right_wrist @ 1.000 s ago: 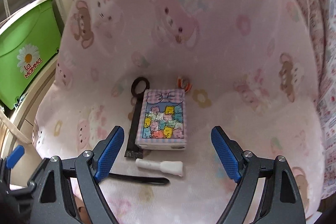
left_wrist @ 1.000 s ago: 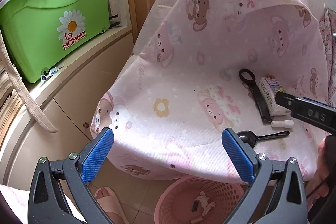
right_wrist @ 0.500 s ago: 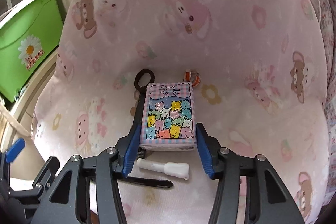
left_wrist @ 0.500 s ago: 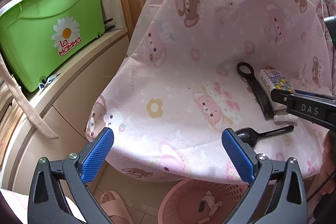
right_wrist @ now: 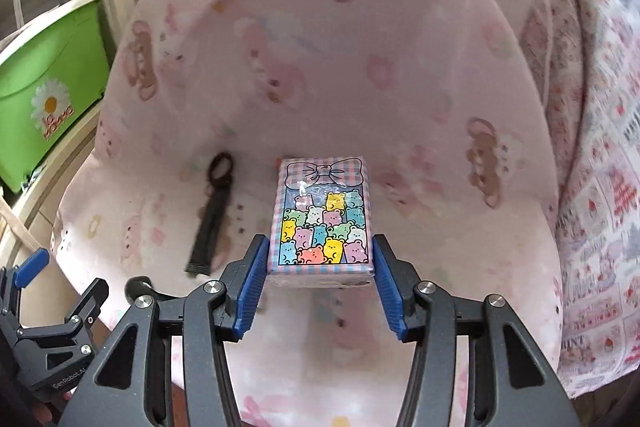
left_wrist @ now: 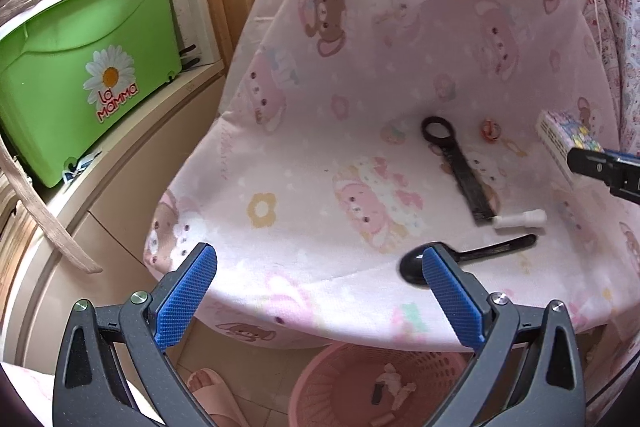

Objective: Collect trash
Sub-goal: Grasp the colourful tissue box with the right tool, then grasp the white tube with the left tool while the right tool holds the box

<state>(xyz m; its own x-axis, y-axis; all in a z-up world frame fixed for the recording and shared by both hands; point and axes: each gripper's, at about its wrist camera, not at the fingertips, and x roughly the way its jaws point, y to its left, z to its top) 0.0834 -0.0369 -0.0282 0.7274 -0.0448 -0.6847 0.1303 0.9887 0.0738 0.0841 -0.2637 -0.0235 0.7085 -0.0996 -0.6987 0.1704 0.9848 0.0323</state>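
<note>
My right gripper (right_wrist: 320, 267) is shut on a small pink pack printed with coloured bears (right_wrist: 322, 215), held by its two long sides and lifted off the pink bear-print cloth (right_wrist: 400, 99). The left wrist view shows the same pack (left_wrist: 560, 135) raised at the far right. Still lying on the cloth are a black strap with a ring end (left_wrist: 460, 167), a short white tube (left_wrist: 520, 218), a black plastic spoon (left_wrist: 472, 255) and a small orange scrap (left_wrist: 491, 129). My left gripper (left_wrist: 318, 267) hangs open near the cloth's front edge, with nothing between its fingers.
A pink slotted basket (left_wrist: 320, 379) holding a few scraps stands on the floor below the cloth's edge. Beside it is a foot in a pink slipper (left_wrist: 208, 383). A green storage box (left_wrist: 80, 75) sits on a cabinet at the left. Another patterned fabric (right_wrist: 592, 227) hangs on the right.
My right gripper closed on the bear pack and raised it off the cloth, uncovering the orange scrap. The left gripper drifted a little sideways and stayed open.
</note>
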